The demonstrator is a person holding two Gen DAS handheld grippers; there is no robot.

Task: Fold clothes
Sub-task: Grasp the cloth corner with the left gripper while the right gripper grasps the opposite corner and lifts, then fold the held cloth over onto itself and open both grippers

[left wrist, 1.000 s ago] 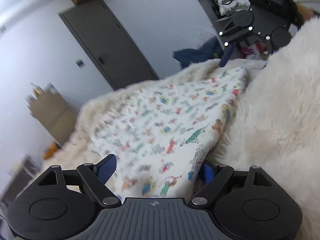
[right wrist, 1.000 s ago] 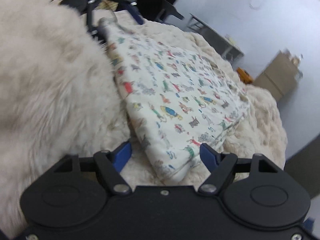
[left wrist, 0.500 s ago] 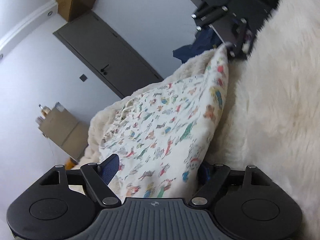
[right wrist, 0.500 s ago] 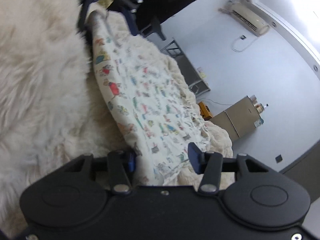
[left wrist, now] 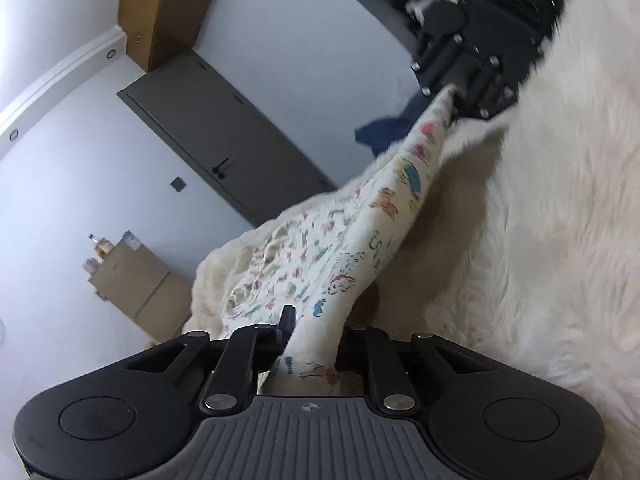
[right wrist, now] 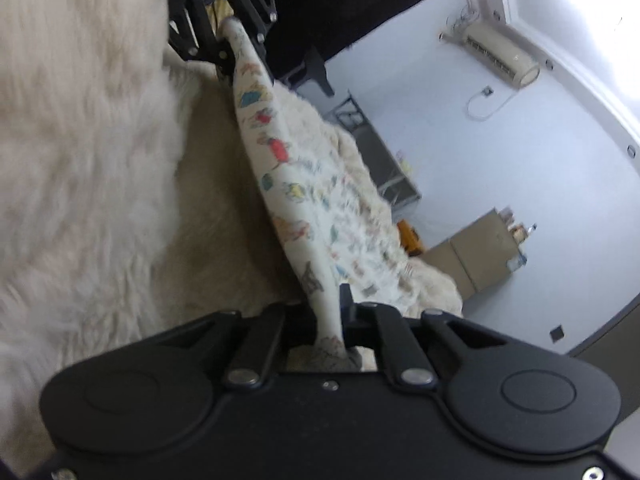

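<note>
Since a second ago both claws have gone from standing wide around the printed cloth to pinching its near edge, and that edge, which then lay flat, now runs taut between them. The left claw (left wrist: 314, 334) is closing, its jaws nearly together, with a gathered corner of the printed cloth (left wrist: 352, 248) squeezed between its pads. The right claw (right wrist: 334, 312) has its jaws drawn tight on the other corner of the cloth (right wrist: 296, 196); in the left wrist view it shows at the far end of the stretched edge (left wrist: 460, 98). The gripped edge is lifted off the fluffy cream blanket (left wrist: 540, 220), while the rest of the cloth trails down onto the blanket on the far side. Beyond the blanket stand a grey door (left wrist: 224, 148) and a cardboard box (left wrist: 132, 280) against the pale wall. An air conditioner (right wrist: 496, 56) hangs high on the wall in the right wrist view.
</note>
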